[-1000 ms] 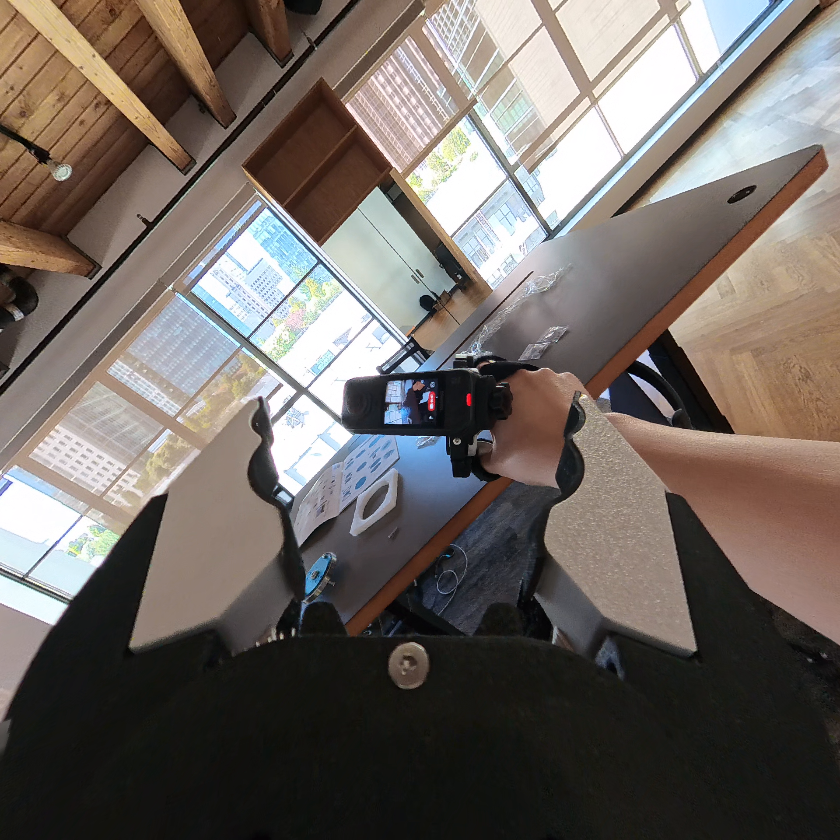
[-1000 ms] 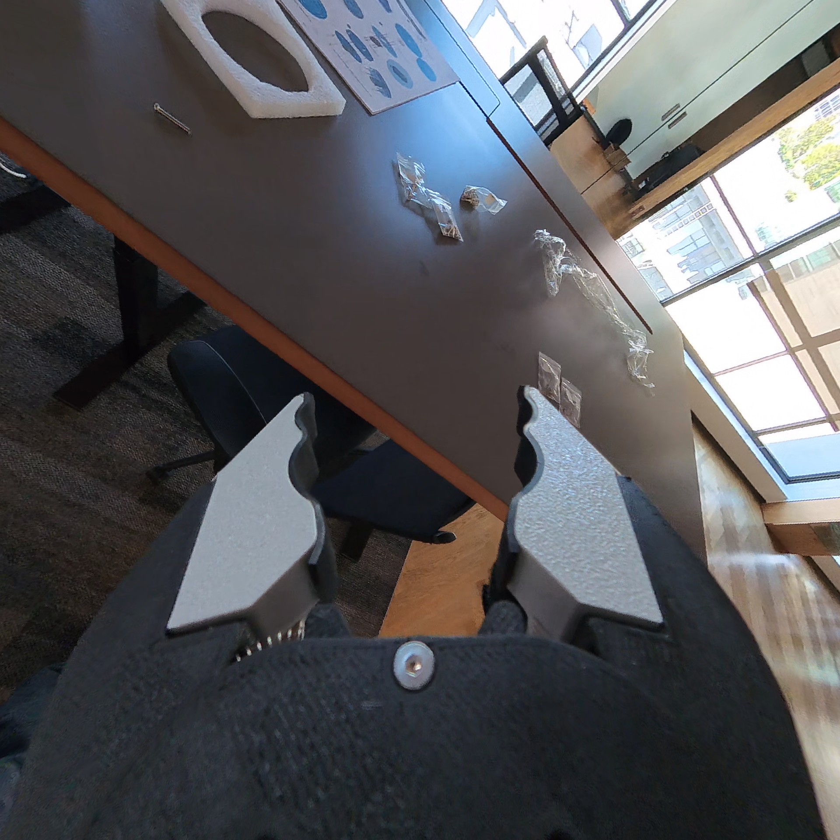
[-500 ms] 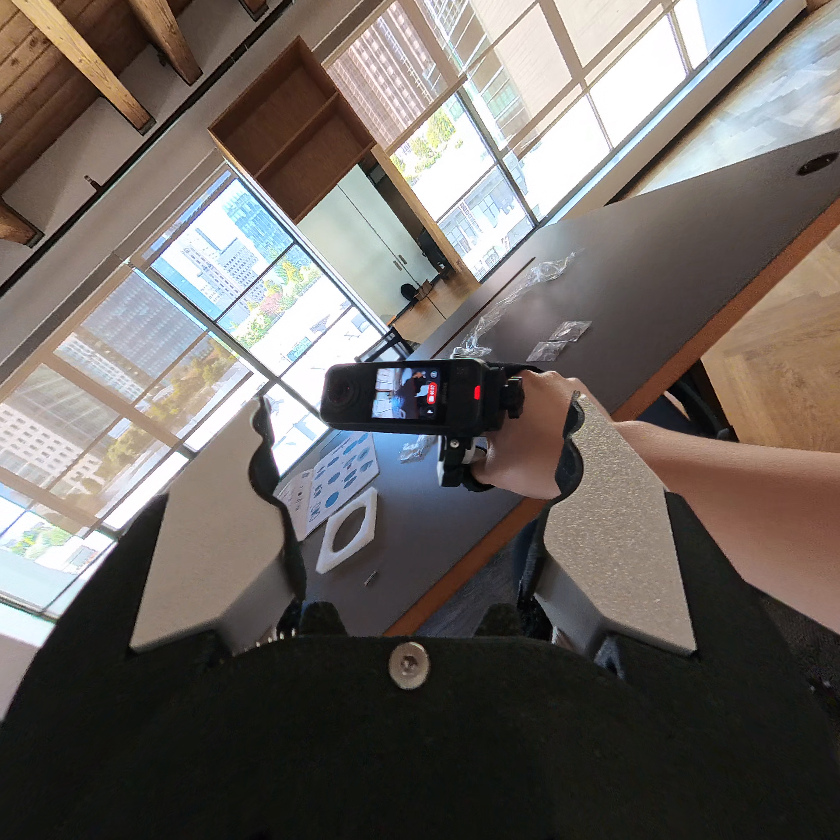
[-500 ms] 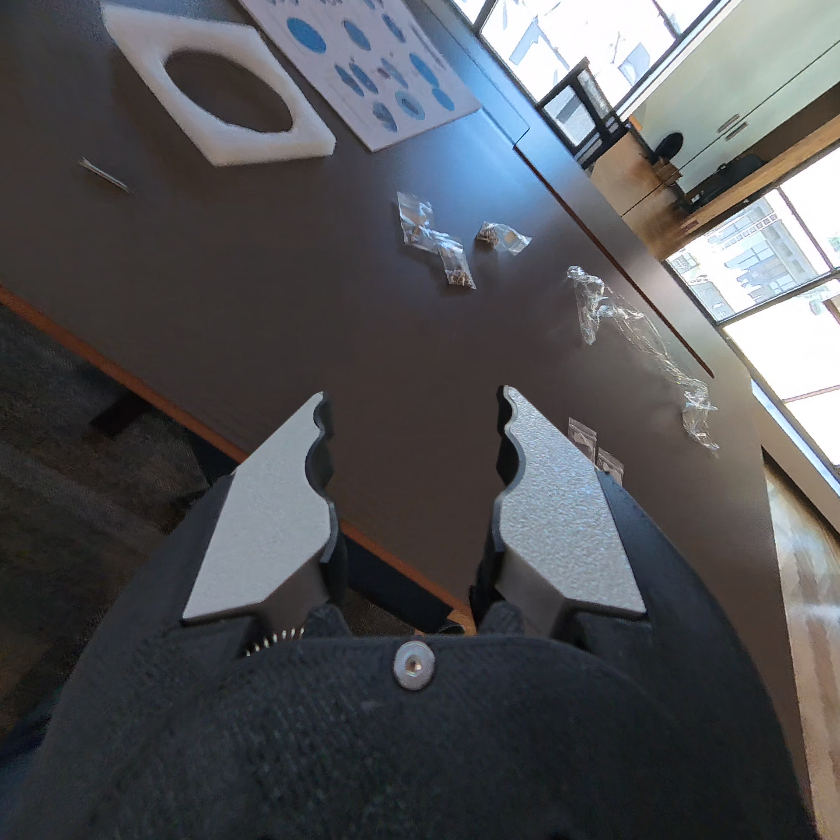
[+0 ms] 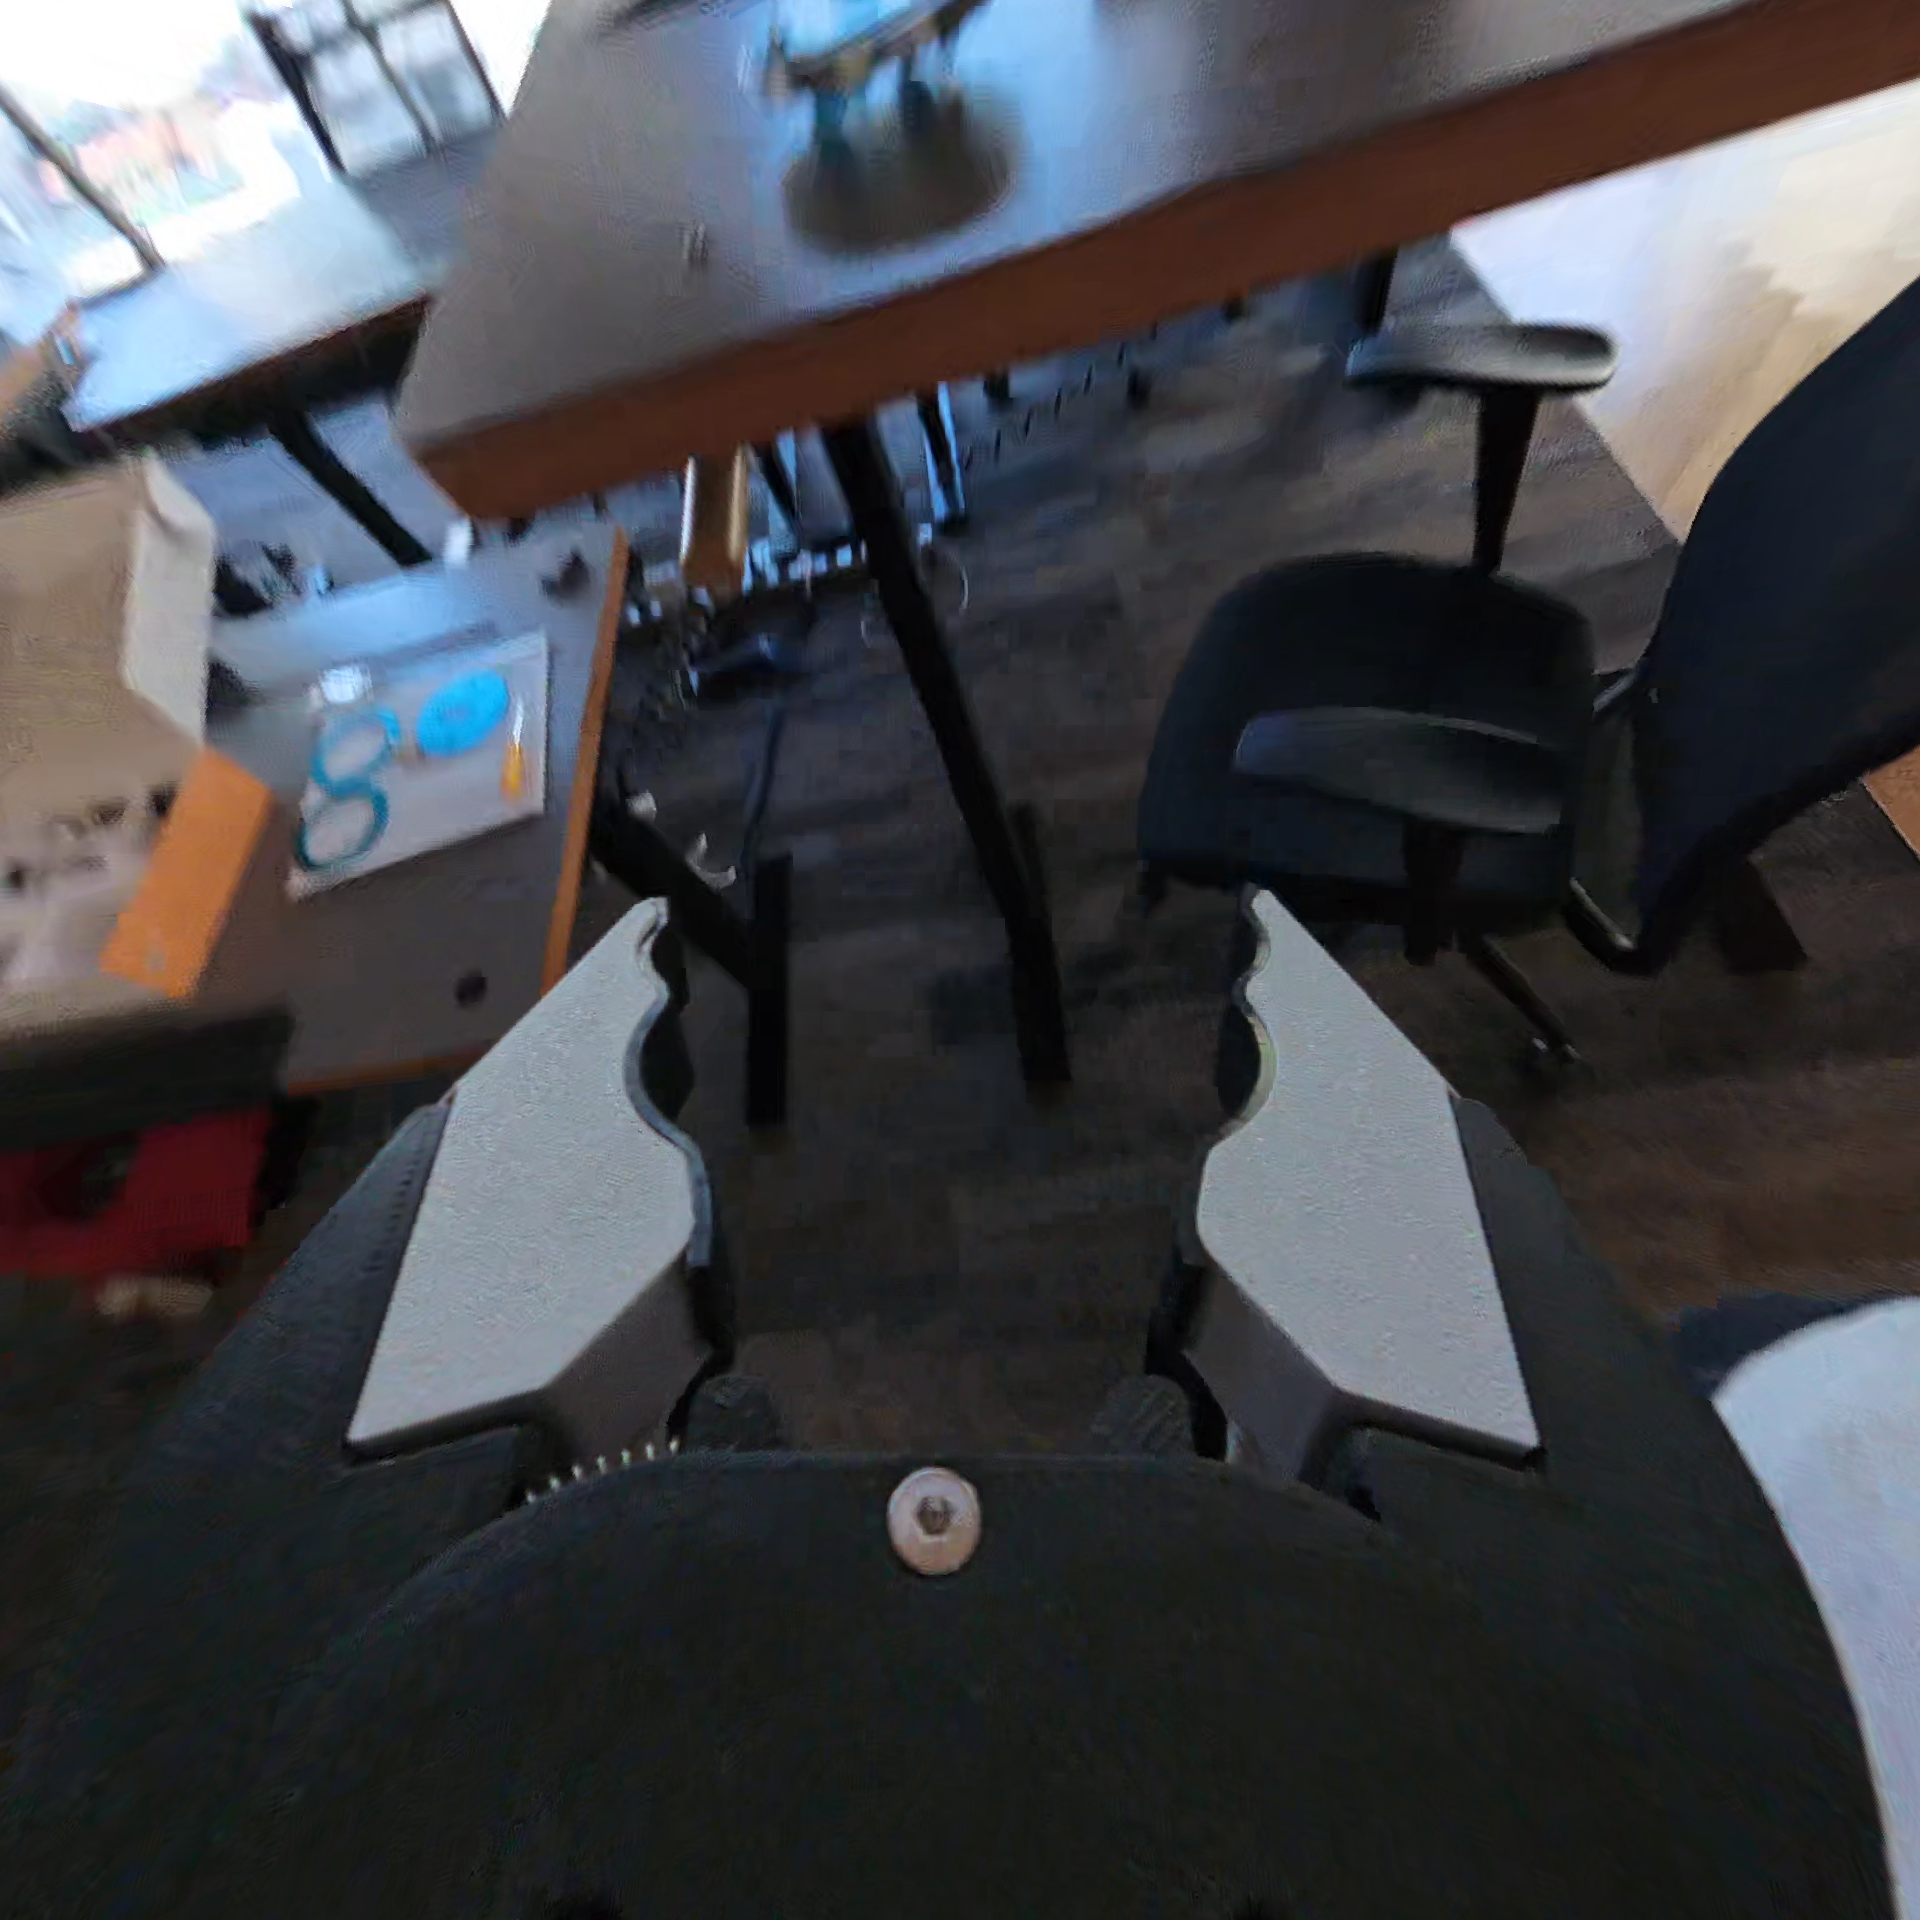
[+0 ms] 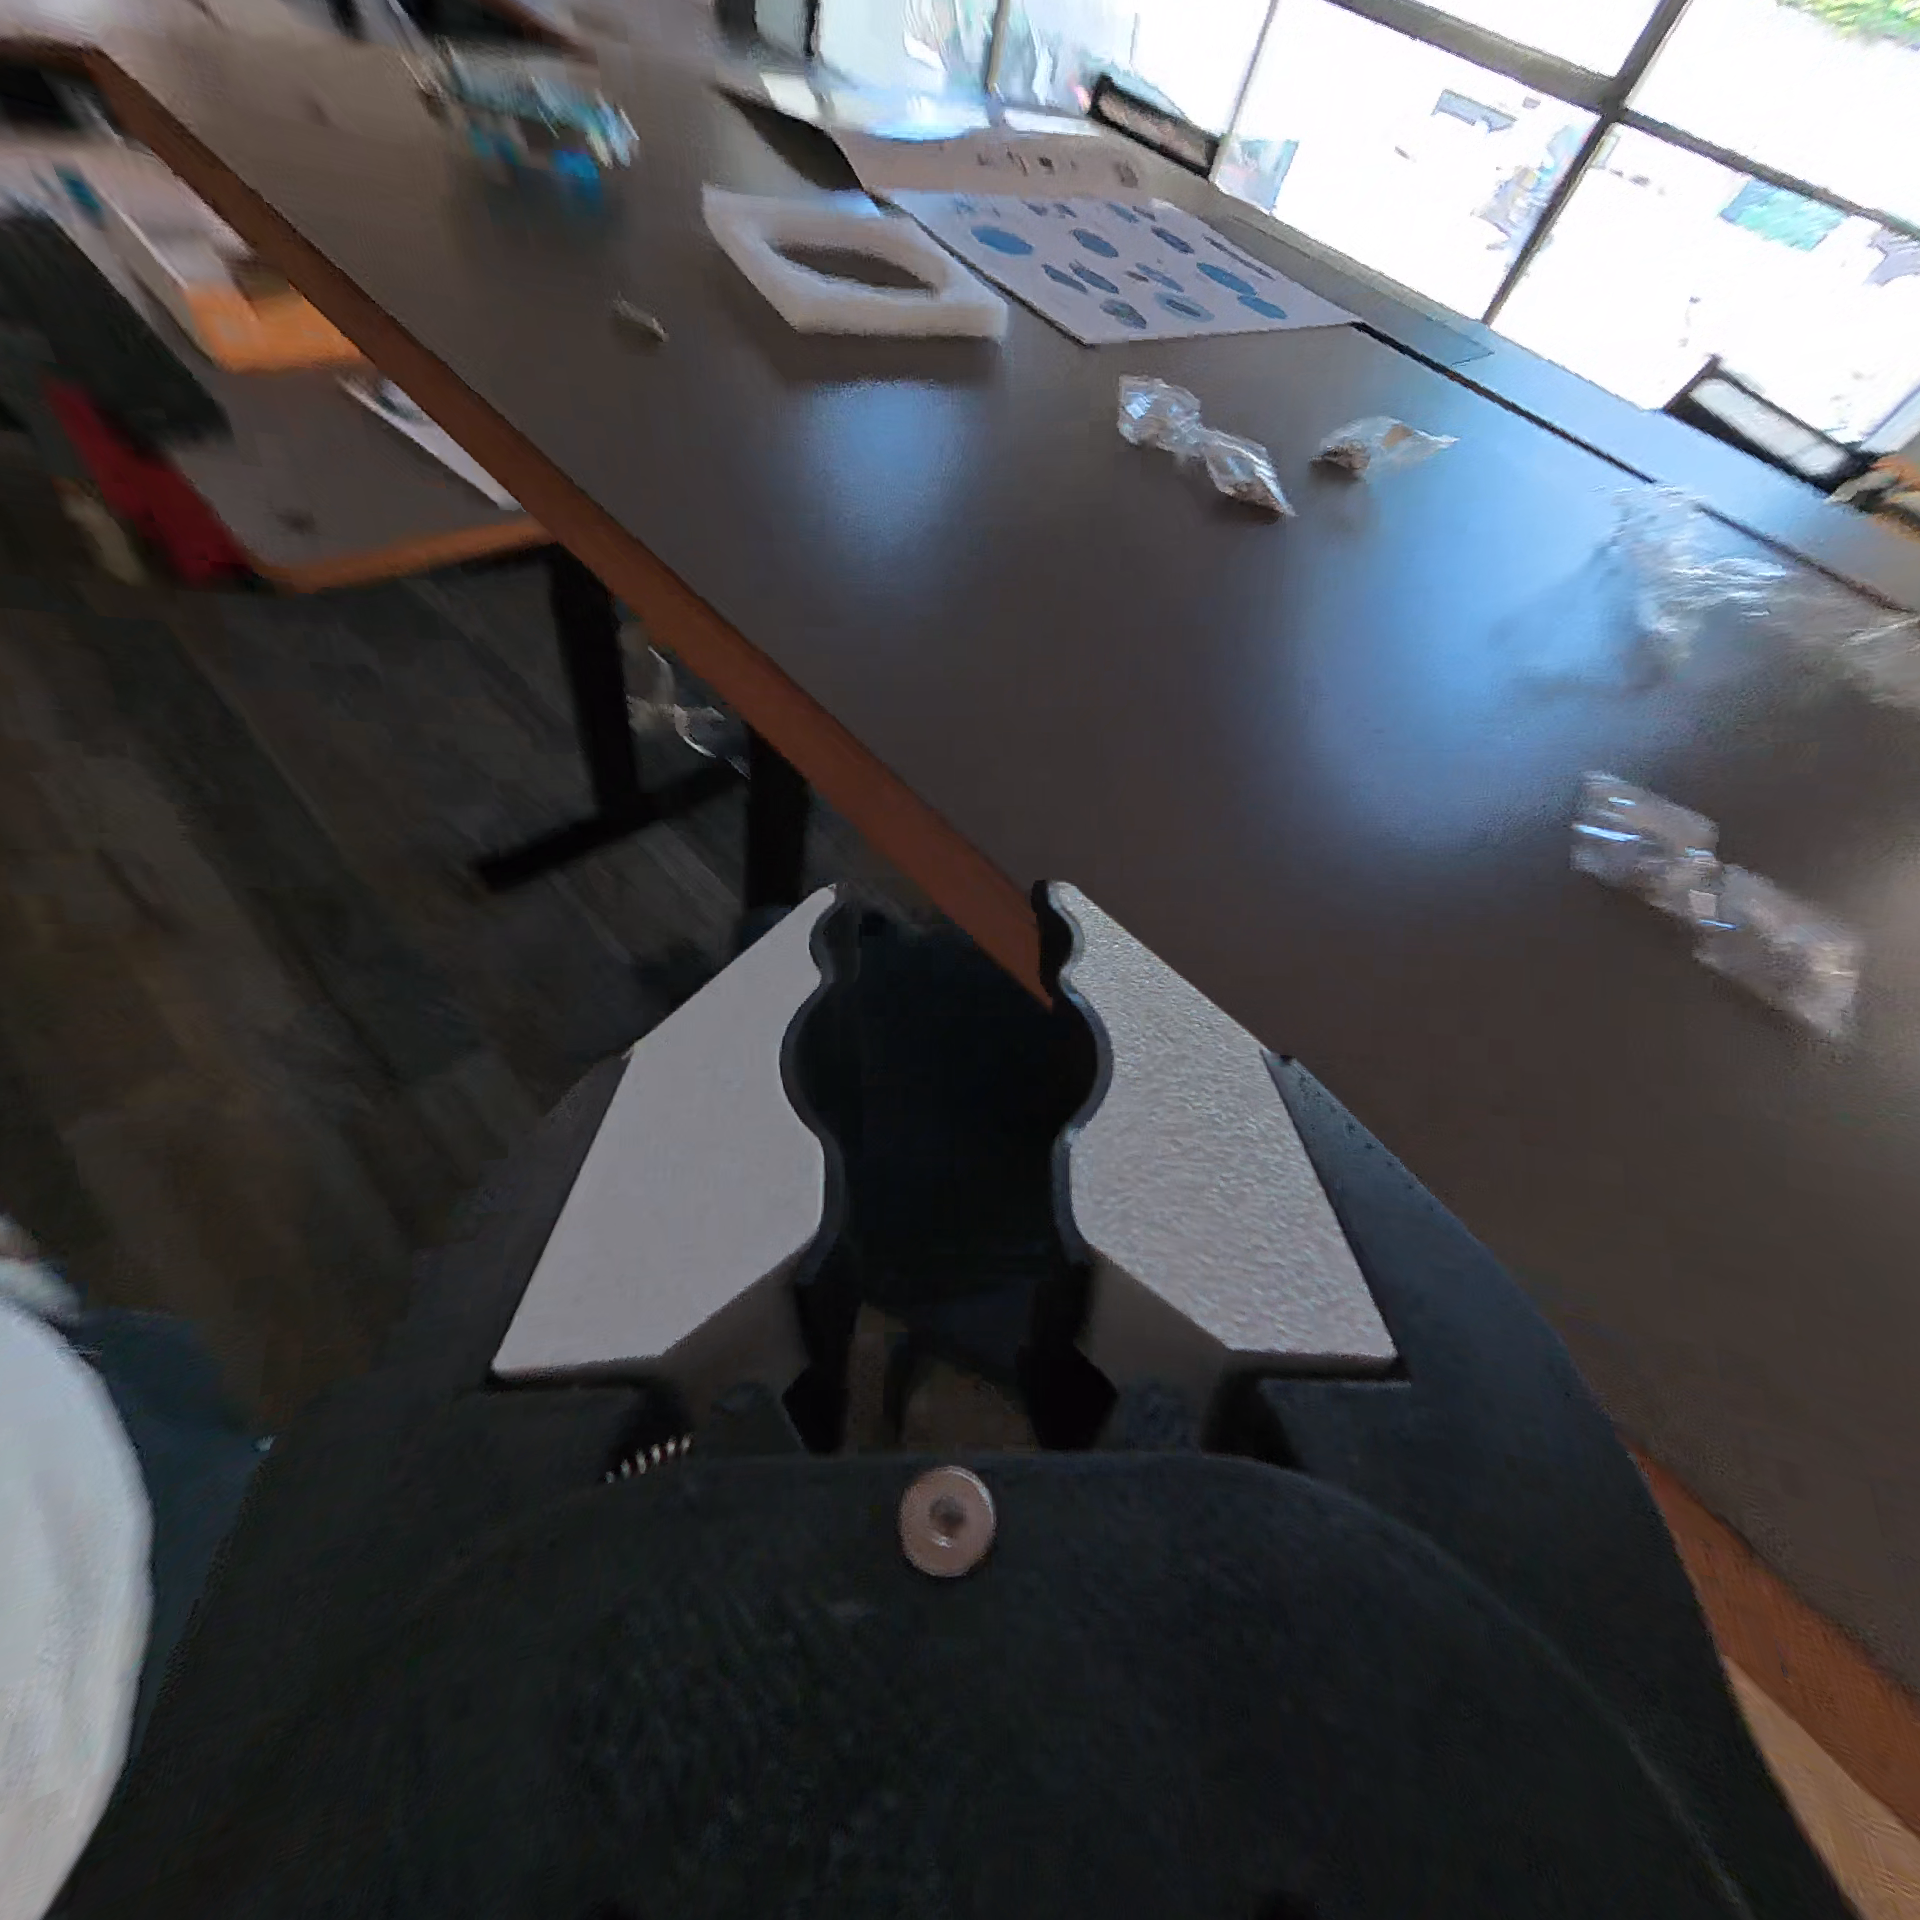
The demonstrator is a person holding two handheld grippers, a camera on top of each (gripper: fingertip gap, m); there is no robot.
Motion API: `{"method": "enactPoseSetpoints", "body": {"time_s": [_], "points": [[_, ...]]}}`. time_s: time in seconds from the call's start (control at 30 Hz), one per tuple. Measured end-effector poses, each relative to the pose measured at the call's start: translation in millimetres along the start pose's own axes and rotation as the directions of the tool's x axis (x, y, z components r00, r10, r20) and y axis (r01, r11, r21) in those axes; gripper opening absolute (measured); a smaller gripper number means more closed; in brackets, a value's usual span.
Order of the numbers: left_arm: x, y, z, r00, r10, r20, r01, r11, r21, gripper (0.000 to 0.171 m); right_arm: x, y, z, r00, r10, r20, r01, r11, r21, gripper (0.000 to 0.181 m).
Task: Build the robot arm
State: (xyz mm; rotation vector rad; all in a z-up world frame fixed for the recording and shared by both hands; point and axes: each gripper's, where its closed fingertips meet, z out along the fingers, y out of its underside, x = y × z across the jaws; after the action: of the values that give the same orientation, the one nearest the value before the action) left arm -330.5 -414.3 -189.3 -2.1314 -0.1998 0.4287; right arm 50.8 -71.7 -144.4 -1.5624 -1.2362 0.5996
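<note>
The left gripper, two grey textured fingers on a black body, is spread wide and grasps nothing. It points down at dark grey carpet, well short of any object. At twelve o'clock from it stands a dark-topped table with an orange-brown edge on black slanted legs. At two o'clock is a black office chair with armrests. At ten o'clock a lower grey desk with an orange edge carries a pale sheet with blue rings and a blue disc; these are blurred. A red box sits at nine o'clock on the floor.

The right gripper is narrowed but not fully clenched: a gap shows between its fingertips, and nothing is held in it. Its right fingertip overlaps the table's orange-brown edge in view; whether it touches cannot be told. On the dark tabletop, at twelve o'clock, lies a white foam square frame with an oval hole, with a small metal pin just to its left. At one o'clock is a white paper sheet printed with blue shapes. Small clear plastic bags of parts lie farther right, and more crumpled clear plastic rests at three o'clock, blurred. A white sleeve shows at eight o'clock.
</note>
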Motion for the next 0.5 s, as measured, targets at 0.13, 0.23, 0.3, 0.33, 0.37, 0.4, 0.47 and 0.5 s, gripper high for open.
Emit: {"method": "enactPoseSetpoints", "body": {"time_s": [0.13,0.23,0.3,0.33,0.37,0.4,0.47,0.5], "points": [[-26,-21,23,0.993,-0.070,-0.094,0.076,0.995,0.062,0.099,-43,-70,55,0.960,0.044,0.276,-0.087,0.985,0.146,0.039],[-35,-80,53,0.958,-0.069,-0.280,0.123,0.975,0.182,0.089,-78,-136,121,0.903,-0.089,0.420,0.003,0.980,0.201,0.054],[-48,-108,77,0.941,-0.019,-0.338,0.100,0.969,0.225,0.089,-103,-169,165,0.866,-0.169,0.470,0.062,0.970,0.234,0.061],[-53,-120,89,0.933,0.025,-0.358,0.072,0.965,0.254,0.087,-114,-180,186,0.853,-0.200,0.482,0.089,0.966,0.244,0.063],[-58,-131,101,0.924,0.070,-0.376,0.045,0.956,0.289,0.083,-125,-188,206,0.842,-0.230,0.488,0.119,0.961,0.248,0.067],[-62,-141,113,0.909,0.123,-0.399,0.017,0.944,0.329,0.076,-133,-193,225,0.835,-0.252,0.490,0.143,0.958,0.248,0.070],[-72,-157,140,0.877,0.180,-0.446,-0.009,0.934,0.358,0.072,-151,-199,259,0.815,-0.261,0.517,0.162,0.960,0.229,0.078],[-75,-164,155,0.852,0.188,-0.488,-0.007,0.937,0.348,0.075,-159,-200,275,0.803,-0.259,0.537,0.176,0.963,0.202,0.082]]}}
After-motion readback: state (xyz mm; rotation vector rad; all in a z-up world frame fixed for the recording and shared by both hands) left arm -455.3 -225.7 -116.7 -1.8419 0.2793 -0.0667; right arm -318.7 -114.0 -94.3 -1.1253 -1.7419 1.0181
